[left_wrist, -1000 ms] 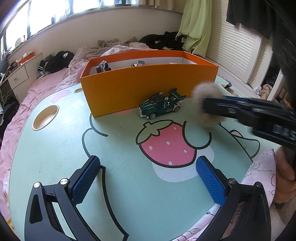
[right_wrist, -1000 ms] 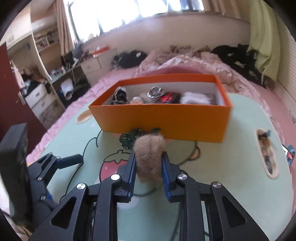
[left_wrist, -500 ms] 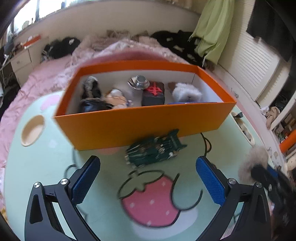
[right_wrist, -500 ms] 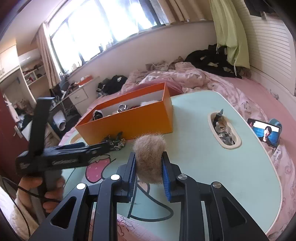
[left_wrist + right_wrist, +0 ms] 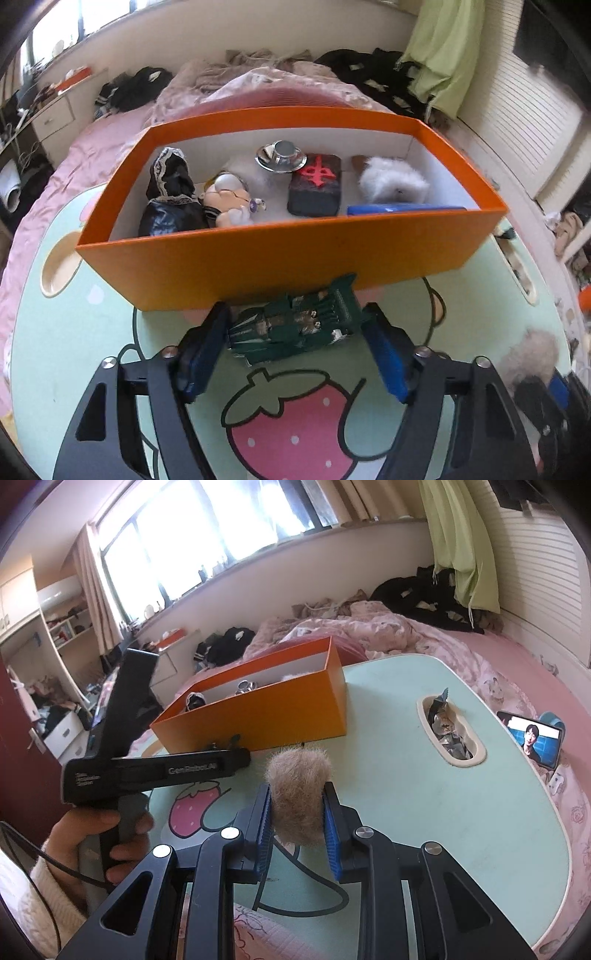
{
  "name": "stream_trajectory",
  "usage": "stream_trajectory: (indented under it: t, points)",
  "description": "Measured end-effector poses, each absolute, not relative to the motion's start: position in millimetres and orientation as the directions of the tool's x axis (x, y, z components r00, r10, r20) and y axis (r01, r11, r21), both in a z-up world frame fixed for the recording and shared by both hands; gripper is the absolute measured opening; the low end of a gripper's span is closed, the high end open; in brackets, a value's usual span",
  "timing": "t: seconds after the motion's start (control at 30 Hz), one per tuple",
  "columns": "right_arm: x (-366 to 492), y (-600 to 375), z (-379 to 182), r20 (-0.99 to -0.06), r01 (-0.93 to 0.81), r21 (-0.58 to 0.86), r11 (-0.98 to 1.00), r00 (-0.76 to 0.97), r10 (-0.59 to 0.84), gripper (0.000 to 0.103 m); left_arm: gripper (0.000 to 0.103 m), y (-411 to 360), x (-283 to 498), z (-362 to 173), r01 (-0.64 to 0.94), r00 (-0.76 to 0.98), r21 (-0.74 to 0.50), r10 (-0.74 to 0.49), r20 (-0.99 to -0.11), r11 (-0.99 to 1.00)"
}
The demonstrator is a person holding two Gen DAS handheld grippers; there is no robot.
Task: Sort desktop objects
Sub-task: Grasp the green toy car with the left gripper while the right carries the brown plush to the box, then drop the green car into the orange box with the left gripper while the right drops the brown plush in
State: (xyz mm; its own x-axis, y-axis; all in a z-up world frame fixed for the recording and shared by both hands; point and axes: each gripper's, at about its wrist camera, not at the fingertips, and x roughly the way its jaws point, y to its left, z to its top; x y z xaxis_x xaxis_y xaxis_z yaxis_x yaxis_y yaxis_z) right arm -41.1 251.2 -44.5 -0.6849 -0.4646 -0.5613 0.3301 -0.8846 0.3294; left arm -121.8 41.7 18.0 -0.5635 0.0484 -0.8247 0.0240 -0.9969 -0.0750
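Left wrist: gripper [image 5: 295, 339] now closing around green car [image 5: 291, 325].

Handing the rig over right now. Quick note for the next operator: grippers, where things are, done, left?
Left gripper: jaws closing around the green toy car on the table, right in front of the orange box; no firm grip visible yet.
Right gripper: shut on the tan fur ball, held off to the box's right.
Done: doll, dark cloth, metal cup, black case, white fluff and a blue item are in the box.
Left: box the car and the fur ball.
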Motion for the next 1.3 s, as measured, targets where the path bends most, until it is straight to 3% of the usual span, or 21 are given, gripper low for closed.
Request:
stream_trajectory:
  t: [0.3, 0.57, 0.8, 0.87, 0.9, 0.93, 1.03, 1.13, 1.3]
  points:
    - [-44, 244, -37, -0.559, 0.348, 0.308, -0.885, -0.687, -0.465, 0.025, 0.072, 20, -81, 39, -0.092, -0.622, -0.189, 0.204, -0.755, -0.978]
    - [-100, 211, 2, -0.566, 0.399, 0.276, -0.874, -0.668, -0.484, 0.025, 0.072, -6, -93, 107, -0.076, -0.746, -0.172, 0.17, -0.643, -0.982]
    - [-160, 170, 6, -0.624, 0.39, 0.198, -0.899, -0.657, -0.422, 0.025, 0.072, -20, -152, 103, -0.022, -0.746, -0.181, 0.137, -0.651, -0.983]
    - [-172, 164, -4, -0.651, 0.383, 0.195, -0.903, -0.637, -0.411, 0.033, 0.072, -19, -165, 86, -0.018, -0.707, -0.202, 0.156, -0.69, -0.979]
    - [-176, 163, -10, -0.669, 0.358, 0.181, -0.916, -0.638, -0.382, 0.045, 0.073, -19, -168, 79, -0.015, -0.692, -0.204, 0.157, -0.705, -0.979]
    - [-179, 165, -14, -0.678, 0.336, 0.17, -0.927, -0.643, -0.357, 0.051, 0.073, -20, -167, 69, -0.012, -0.678, -0.21, 0.163, -0.717, -0.978]
    - [-173, 167, -18, -0.666, 0.342, 0.142, -0.929, -0.662, -0.345, 0.054, 0.076, -18, -159, 56, -0.02, -0.664, -0.197, 0.16, -0.73, -0.98]
    - [-165, 158, -21, -0.678, 0.337, 0.033, -0.941, -0.684, -0.269, 0.055, 0.077, -10, -151, 54, -0.035, -0.687, -0.105, 0.1, -0.719, -0.994]
    - [-165, 162, -24, -0.697, 0.341, 0.04, -0.939, -0.664, -0.271, 0.055, 0.078, -8, -146, 56, -0.032, -0.696, -0.09, 0.087, -0.713, -0.995]
